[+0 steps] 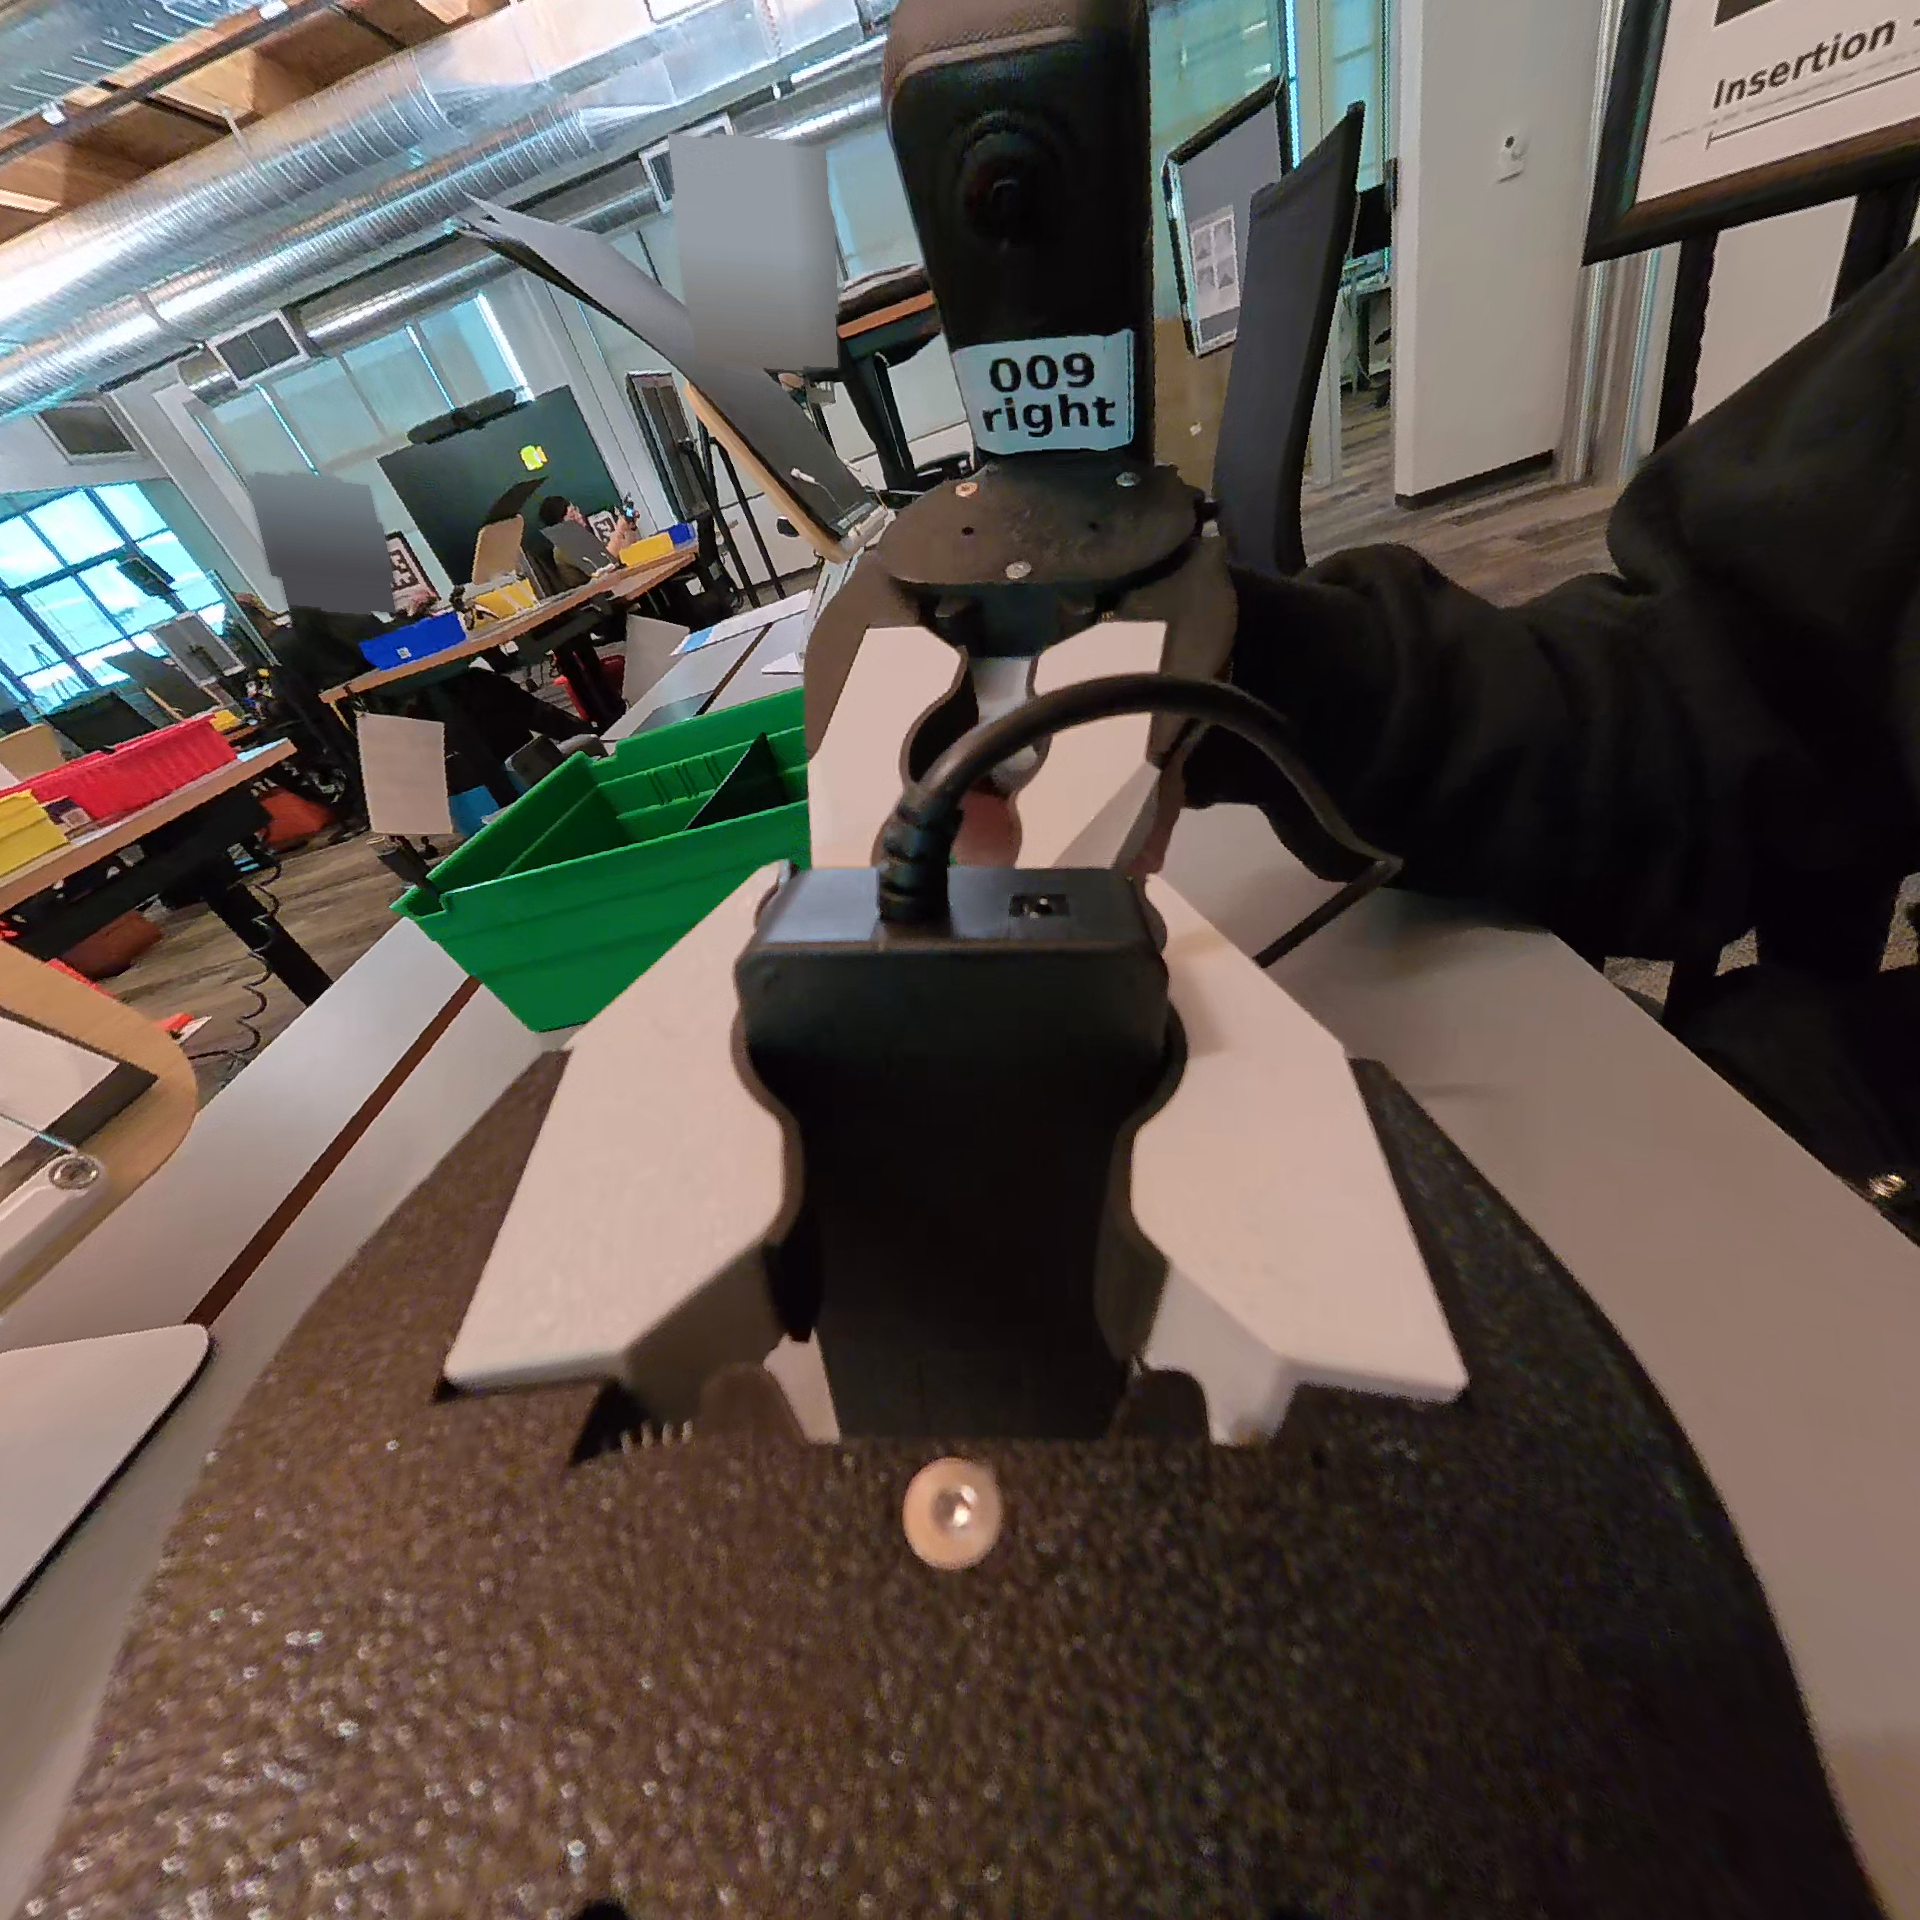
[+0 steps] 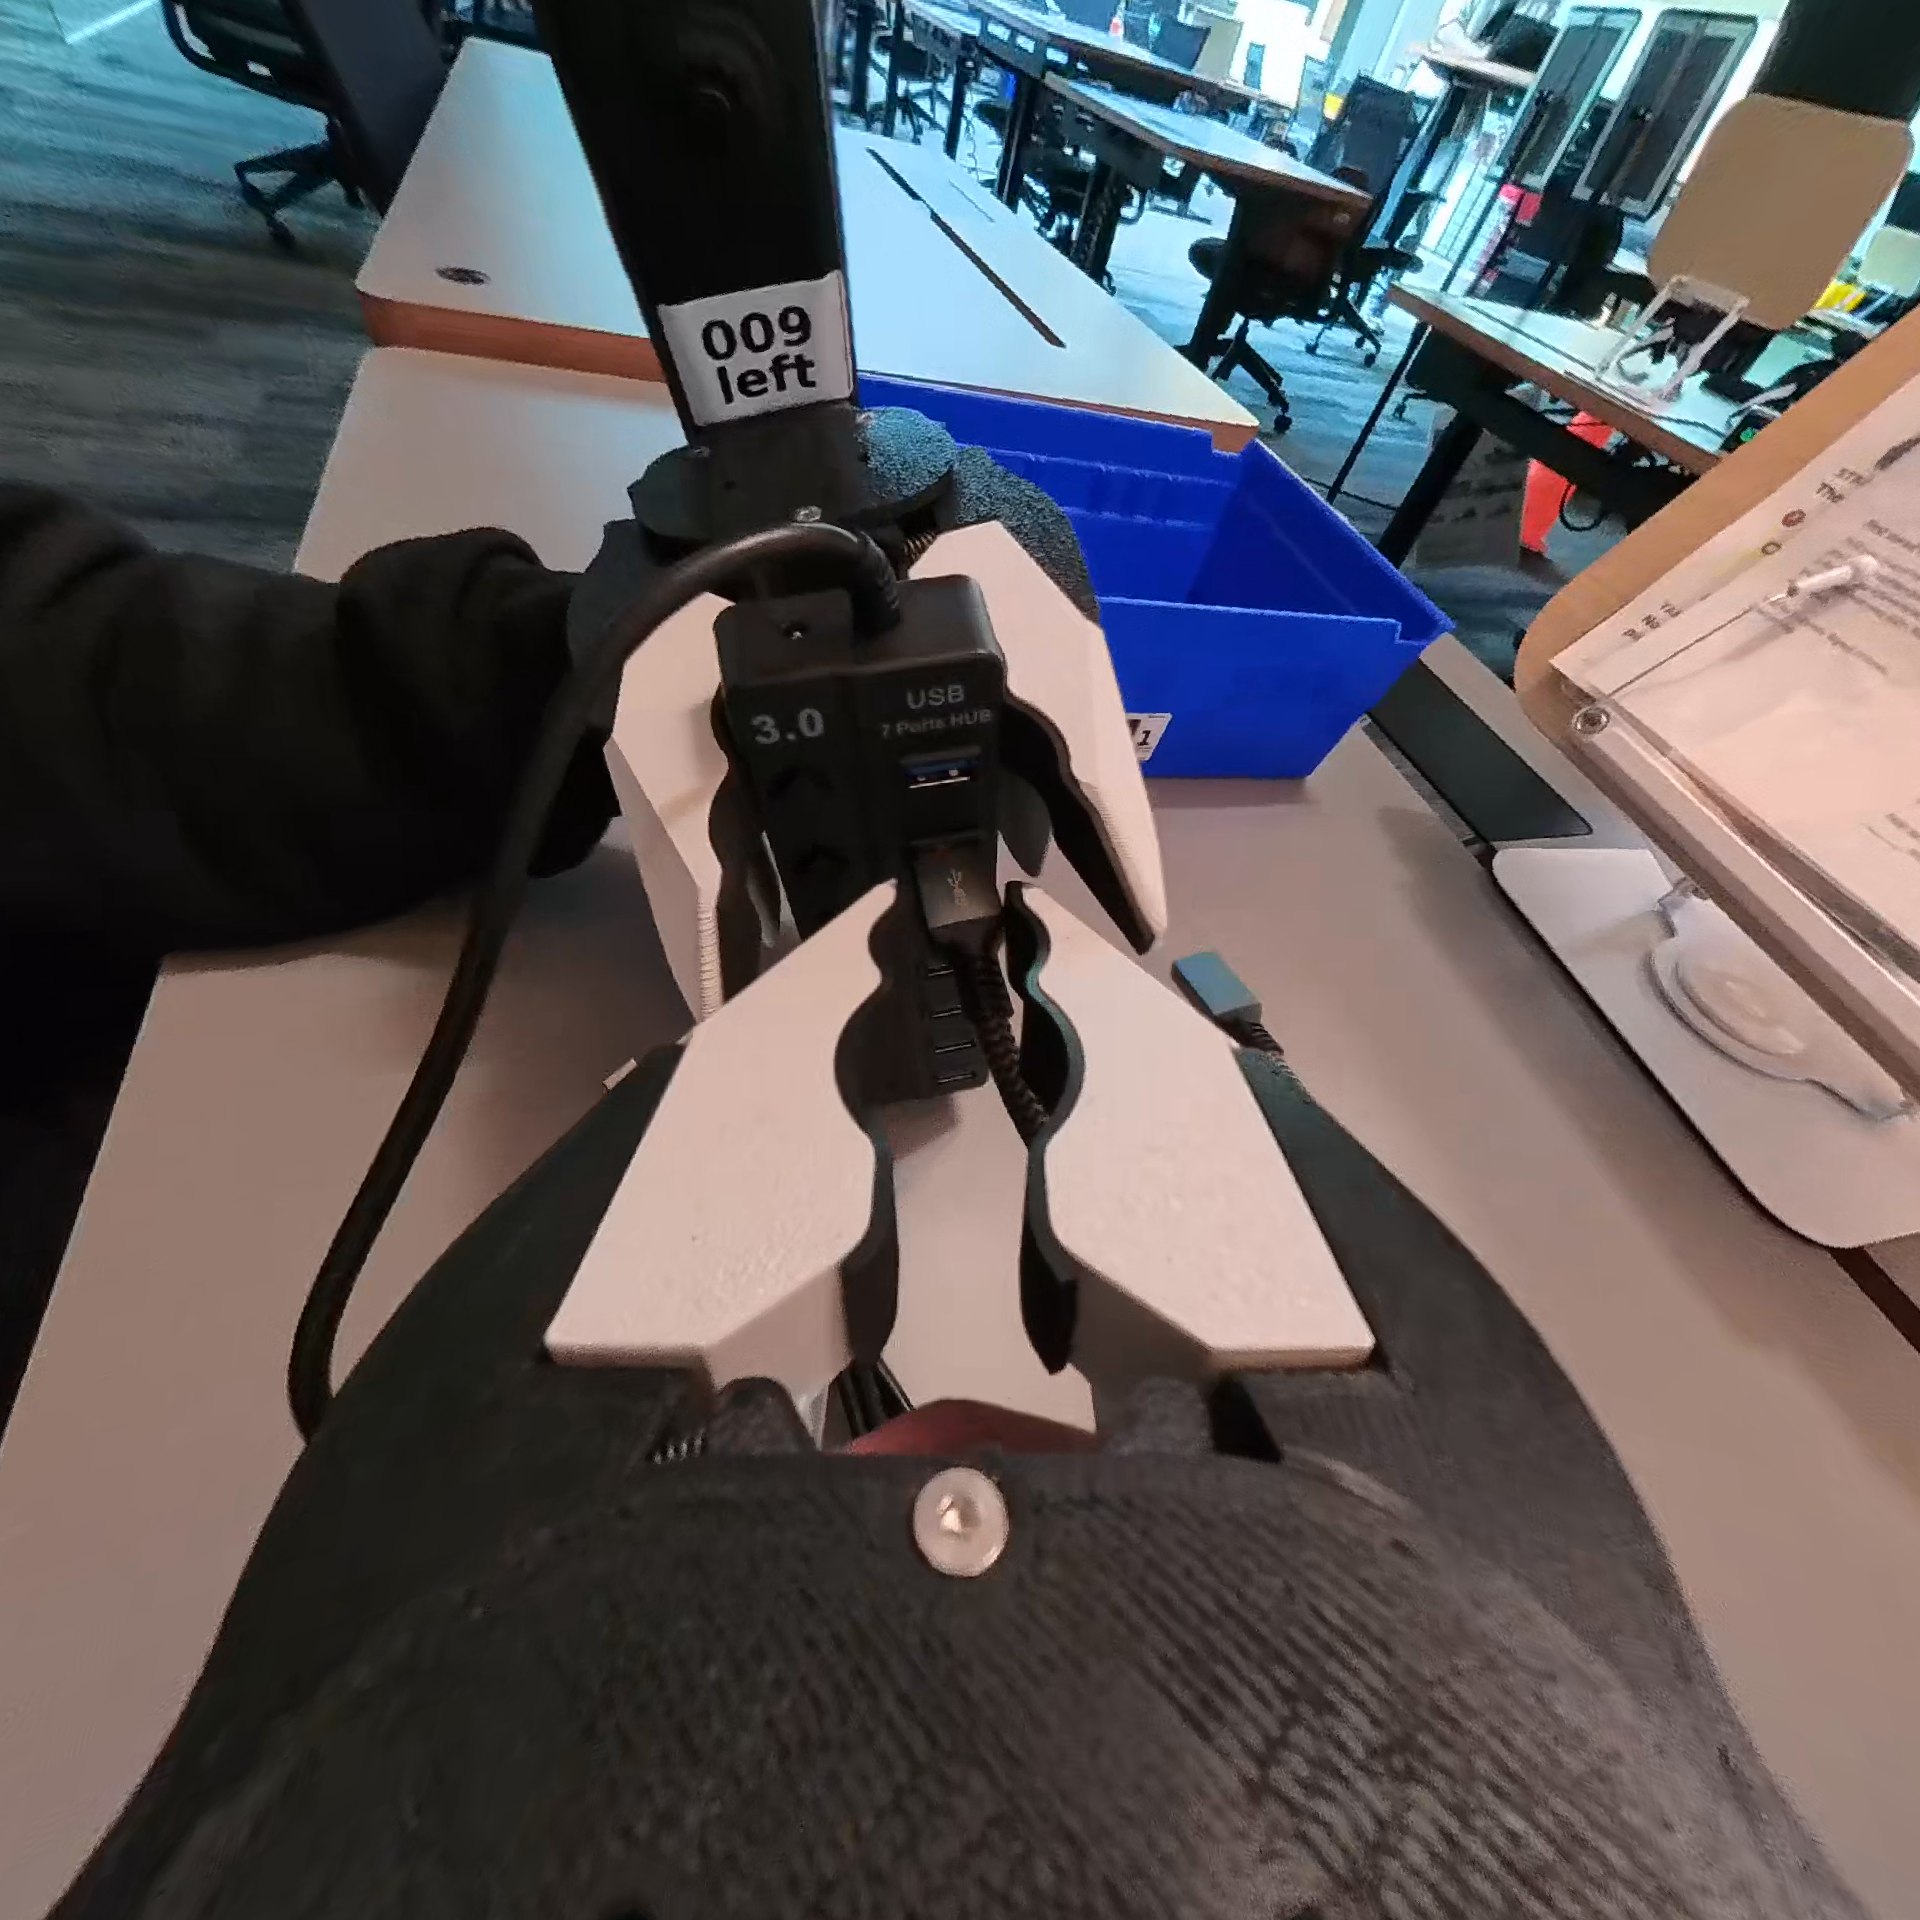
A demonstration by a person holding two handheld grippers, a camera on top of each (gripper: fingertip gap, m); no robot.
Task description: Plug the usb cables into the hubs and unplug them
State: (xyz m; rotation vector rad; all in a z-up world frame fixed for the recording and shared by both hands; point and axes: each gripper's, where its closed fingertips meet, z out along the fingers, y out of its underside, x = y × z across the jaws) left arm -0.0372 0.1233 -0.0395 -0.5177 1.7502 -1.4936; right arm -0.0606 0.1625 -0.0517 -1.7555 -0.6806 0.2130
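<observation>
An open office with a dark patterned carpet floor (image 2: 156,114), rows of long wood-edged desks (image 2: 1195,125) and black wheeled chairs (image 2: 1268,281). Silver ribbed ventilation ducts (image 1: 343,156) run under the ceiling, tall gridded windows (image 1: 62,582) glow far left, and a white wall (image 1: 1475,312) stands far right.

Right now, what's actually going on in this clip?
A person is working two handheld claws over a grey table. The left claw is shut on a black USB hub and holds it up. The right claw grips a black plug on a braided cable, seated at one of the hub's ports. A second, blue-tipped cable lies loose on the table.
</observation>
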